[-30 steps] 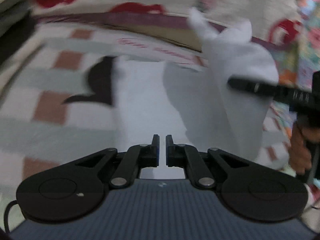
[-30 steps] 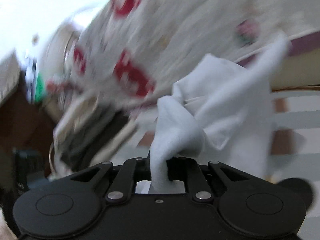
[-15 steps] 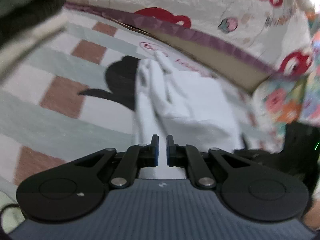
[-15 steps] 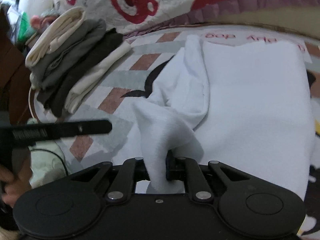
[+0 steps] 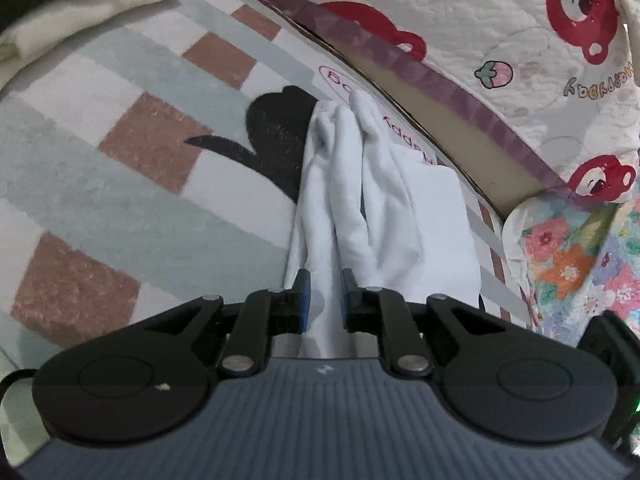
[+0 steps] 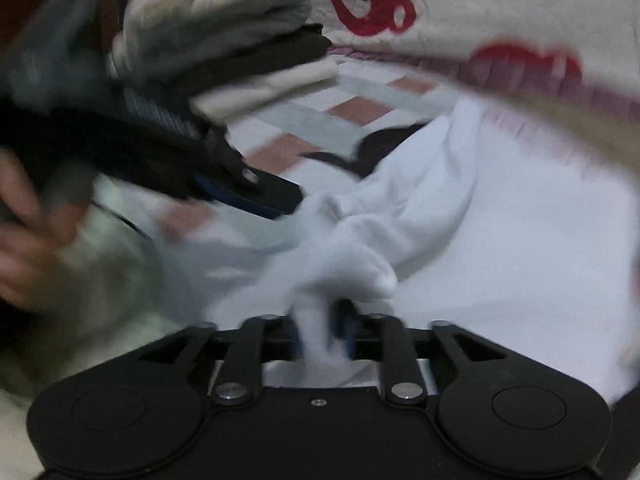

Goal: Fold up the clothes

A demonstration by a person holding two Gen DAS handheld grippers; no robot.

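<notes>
A white garment (image 5: 372,200) lies bunched on the checked rug (image 5: 120,184); it also shows in the right wrist view (image 6: 500,232), which is blurred. My left gripper (image 5: 323,288) has its jaws slightly apart with a fold of the white garment running between them. My right gripper (image 6: 322,328) is shut on a bunched corner of the same garment. The left gripper also shows in the right wrist view (image 6: 256,196), its tips touching the cloth from the left.
A stack of folded clothes (image 6: 240,40) sits at the rug's far left. A quilt with red bears (image 5: 500,32) hangs over a mattress edge (image 5: 420,68) behind. A floral cloth (image 5: 572,260) lies at the right.
My left gripper has opened slightly and moved onto the garment's near fold. My right gripper has lowered the held corner toward the rug and moved close to the left gripper.
</notes>
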